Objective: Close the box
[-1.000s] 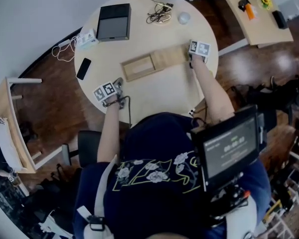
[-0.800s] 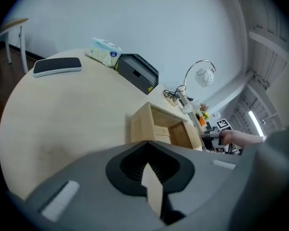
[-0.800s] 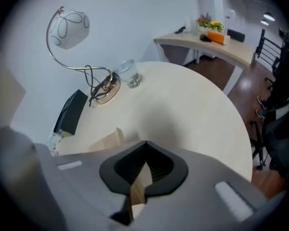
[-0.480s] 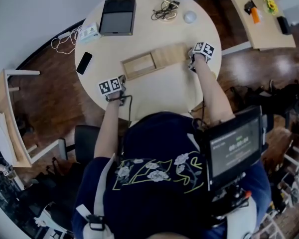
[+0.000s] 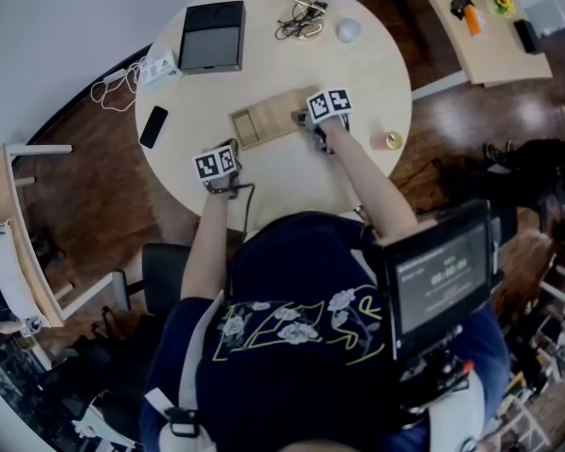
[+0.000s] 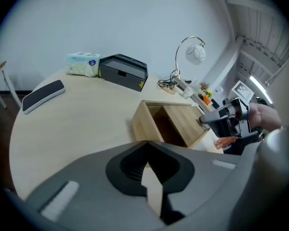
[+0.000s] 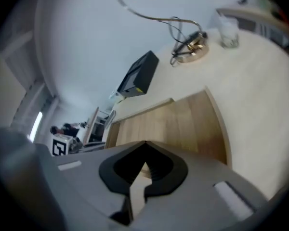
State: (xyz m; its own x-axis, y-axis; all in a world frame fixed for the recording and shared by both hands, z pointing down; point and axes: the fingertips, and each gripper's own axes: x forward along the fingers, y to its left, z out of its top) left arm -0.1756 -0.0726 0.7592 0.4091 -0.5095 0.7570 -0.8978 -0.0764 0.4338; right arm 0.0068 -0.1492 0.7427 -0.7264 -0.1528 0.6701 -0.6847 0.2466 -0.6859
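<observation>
Round bench [image 5: 358,73], seen in the head view. Box [image 5: 250,127], pale wood, lies near bench centre, long axis running 8 to 2 o'clock. Sliding lid [image 5: 287,113] covers the 2 o'clock part; the 8 o'clock end shows an open compartment.

Right gripper [image 7: 145,144]: at the lid's 3 o'clock end. In its own view the jaws are closed together with nothing between them, and the lid's wood runs away from just beyond the tips. Cannot tell whether the tips touch the lid.

Left gripper [image 6: 145,143]: at 7 o'clock of the box, near it, apart. Jaws closed together, empty; the box's open end sits just past them in the left gripper view.

Other items on bench:
- black case [image 5: 212,38], 11 o'clock.
- tissue pack [image 5: 160,67], 10 o'clock, just beside the case.
- phone [image 5: 155,127], 9 o'clock edge.
- lamp base with cables [image 5: 301,22], 12 o'clock.
- small cup [image 5: 348,31], 1 o'clock.
- small round tin [image 5: 388,140], 4 o'clock edge.
</observation>
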